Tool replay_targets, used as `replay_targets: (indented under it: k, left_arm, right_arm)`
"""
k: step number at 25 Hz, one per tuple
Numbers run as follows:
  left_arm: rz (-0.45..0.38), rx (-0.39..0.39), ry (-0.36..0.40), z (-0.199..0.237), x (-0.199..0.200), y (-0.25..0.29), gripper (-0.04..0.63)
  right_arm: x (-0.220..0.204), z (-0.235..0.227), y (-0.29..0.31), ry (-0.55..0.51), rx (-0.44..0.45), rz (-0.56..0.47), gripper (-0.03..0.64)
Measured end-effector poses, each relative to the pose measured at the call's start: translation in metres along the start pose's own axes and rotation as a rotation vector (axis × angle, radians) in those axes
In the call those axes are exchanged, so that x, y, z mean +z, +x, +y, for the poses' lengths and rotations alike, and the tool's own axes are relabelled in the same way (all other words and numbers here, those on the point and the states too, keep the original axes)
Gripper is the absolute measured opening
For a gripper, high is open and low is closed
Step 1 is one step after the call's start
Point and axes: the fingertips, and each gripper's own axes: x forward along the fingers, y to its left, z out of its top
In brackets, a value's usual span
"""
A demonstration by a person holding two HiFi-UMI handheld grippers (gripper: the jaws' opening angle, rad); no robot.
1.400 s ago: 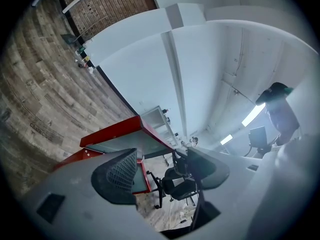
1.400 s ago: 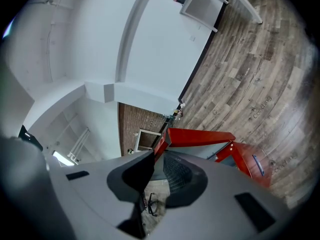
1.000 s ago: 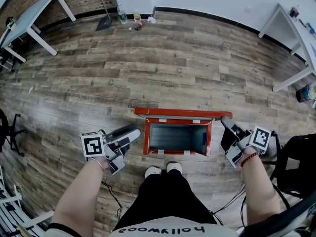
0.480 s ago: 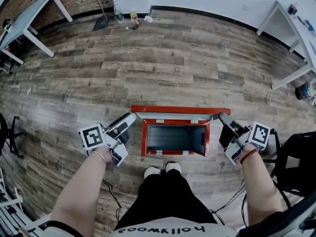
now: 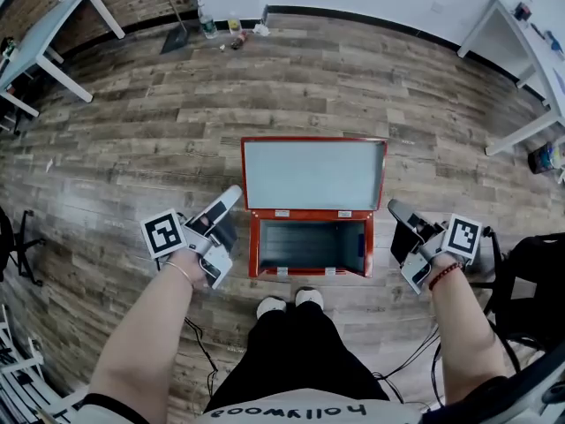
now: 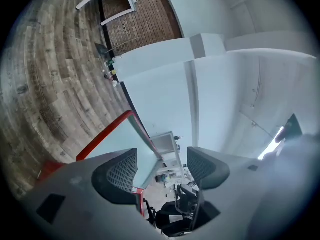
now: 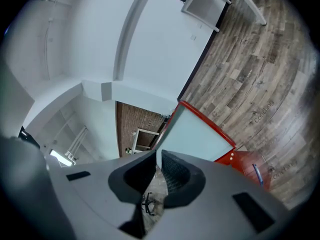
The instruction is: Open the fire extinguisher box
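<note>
**Head view.** The box [image 5: 309,247] is red sheet metal, rectangular, and stands on the plank floor [image 5: 353,87] just ahead of your shoes [image 5: 287,305]. Its lid [image 5: 313,173] is swung up and back, so the pale inner panel faces you and the dark interior lies open below it. Your left gripper [image 5: 226,205] is at the box's left side, with its tip just beside the lid's lower left corner. This view does not settle whether it touches the lid. Your right gripper [image 5: 396,212] is at the right side, close to the lid's lower right corner but apart from it. White-framed tables [image 5: 53,34] stand at the room's edges.

**Left gripper view.** Only here do you see the left jaws. They are set well apart, with dark ribbed pads [image 6: 122,171] facing each other and nothing between them. Beyond them the lid [image 6: 112,144] rises nearly edge-on, a smooth pale sheet in a thin red rim.

**Right gripper view.** The right jaws have just been closing. They stand almost together, with a thin slit left between the ribbed pads [image 7: 175,176], and they grip nothing. Behind them you see the lid's panel [image 7: 200,134], the red body with pale rivets, and a brick wall [image 7: 137,126].
</note>
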Motion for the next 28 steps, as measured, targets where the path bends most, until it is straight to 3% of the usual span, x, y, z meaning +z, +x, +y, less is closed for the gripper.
replay_targets:
  k: [11, 19, 21, 23, 25, 28]
  left_arm:
    - [0.028, 0.02, -0.021, 0.012, -0.012, -0.005, 0.311]
    - [0.05, -0.048, 0.02, -0.027, -0.013, -0.014, 0.307]
    - [0.069, -0.034, 0.032, -0.035, -0.023, -0.031, 0.272]
    - [0.105, 0.045, 0.025, -0.029, -0.045, -0.068, 0.177]
    - [0.135, 0.138, -0.036, -0.018, -0.076, -0.12, 0.074]
    - [0.053, 0.203, -0.118, -0.019, -0.098, -0.204, 0.06]
  right_arm:
    - [-0.01, -0.005, -0.003, 0.024, 0.008, 0.016, 0.038]
    - [-0.015, 0.028, -0.014, -0.03, 0.049, -0.036, 0.038]
    - [-0.029, 0.031, -0.025, -0.049, 0.042, -0.042, 0.038]
    - [-0.059, 0.02, -0.047, 0.004, 0.01, -0.05, 0.038]
    - [-0.096, -0.003, -0.083, 0.095, -0.066, -0.087, 0.038]
    - [-0.142, -0.025, -0.145, 0.257, -0.148, -0.21, 0.034]
